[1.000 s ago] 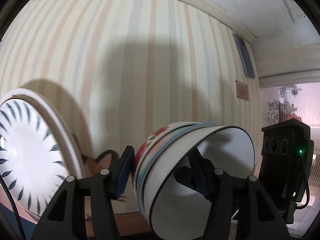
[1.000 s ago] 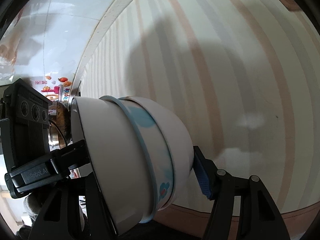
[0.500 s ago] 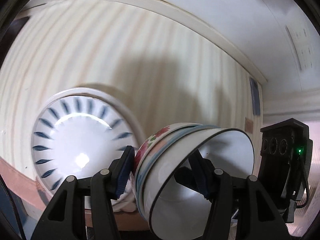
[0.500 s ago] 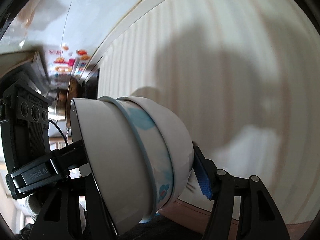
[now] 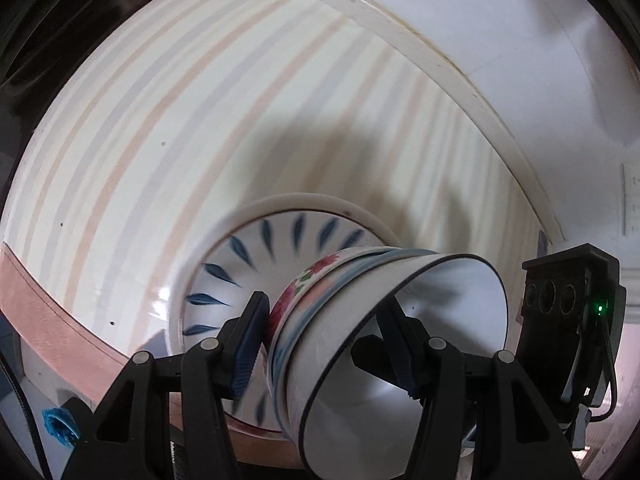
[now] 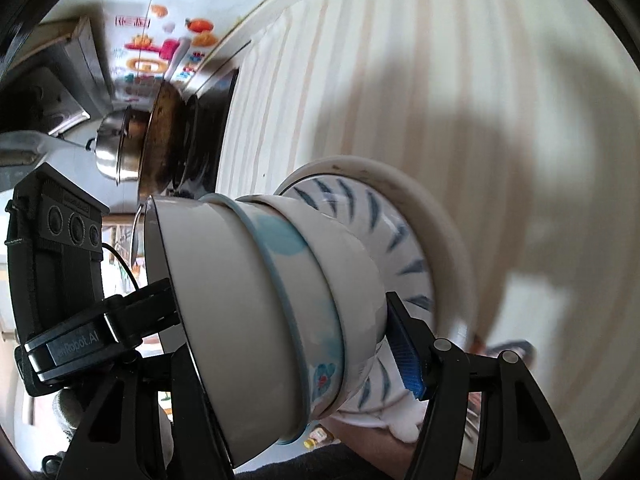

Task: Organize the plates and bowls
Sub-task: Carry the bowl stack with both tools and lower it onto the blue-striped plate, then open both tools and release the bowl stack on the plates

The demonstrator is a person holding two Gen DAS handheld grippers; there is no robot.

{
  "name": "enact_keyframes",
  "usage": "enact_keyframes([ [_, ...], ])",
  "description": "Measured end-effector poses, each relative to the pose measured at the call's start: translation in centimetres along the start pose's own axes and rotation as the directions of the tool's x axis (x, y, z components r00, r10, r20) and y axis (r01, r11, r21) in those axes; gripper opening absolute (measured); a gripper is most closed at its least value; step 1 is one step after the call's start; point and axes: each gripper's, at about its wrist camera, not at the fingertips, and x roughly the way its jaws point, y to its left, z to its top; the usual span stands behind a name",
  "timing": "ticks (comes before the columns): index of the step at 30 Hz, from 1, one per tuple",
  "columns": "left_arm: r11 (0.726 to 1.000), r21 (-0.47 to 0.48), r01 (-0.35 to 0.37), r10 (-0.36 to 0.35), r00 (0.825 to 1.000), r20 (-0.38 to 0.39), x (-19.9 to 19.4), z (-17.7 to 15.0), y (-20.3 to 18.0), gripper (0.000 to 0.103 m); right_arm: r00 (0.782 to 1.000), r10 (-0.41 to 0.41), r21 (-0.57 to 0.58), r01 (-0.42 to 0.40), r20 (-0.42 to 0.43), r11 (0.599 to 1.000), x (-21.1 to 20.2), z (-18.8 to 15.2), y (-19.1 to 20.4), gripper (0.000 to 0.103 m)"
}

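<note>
A stack of three nested bowls (image 5: 384, 332) lies tipped on its side. The innermost bowl (image 6: 224, 300) is plain white with a thin dark rim, its open mouth showing. Around it sits a bowl with a pale blue rim band (image 6: 288, 280); the outermost bowl (image 5: 308, 280) carries red flowers. Behind the stack a white plate with dark blue leaf-shaped dashes (image 5: 256, 264) rests in a larger plain white plate (image 6: 432, 220), on a striped surface.
</note>
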Motion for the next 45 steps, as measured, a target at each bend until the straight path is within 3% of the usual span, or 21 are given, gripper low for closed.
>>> enact_keyframes([
  [9, 1.000, -0.015, -0.006, 0.006, 1.000, -0.001, 0.6, 0.1, 1.3, 0.053, 0.999, -0.024, -0.004, 0.024, -0.029, 1.000, 2.9, 0.9, 0.9, 0.065],
  [29, 0.999, -0.033, -0.002, 0.002, 1.000, -0.012, 1.4, 0.2, 2.0, 0.053, 0.996, -0.089, -0.018, 0.088, -0.018, 0.996, 3.3, 1.2, 1.5, 0.065],
  [37, 0.997, 0.016, -0.078, 0.078, 0.997, 0.017, 0.7, 0.0, 1.4, 0.053, 0.994, -0.101, -0.008, 0.100, -0.033, 0.995, 3.3, 1.1, 1.6, 0.065],
  [45, 0.984, 0.066, -0.165, 0.159, 0.983, 0.092, -1.9, -1.2, 0.9, 0.054, 0.981, -0.192, -0.081, 0.194, 0.025, 0.978, 1.0, 0.3, 3.3, 0.067],
])
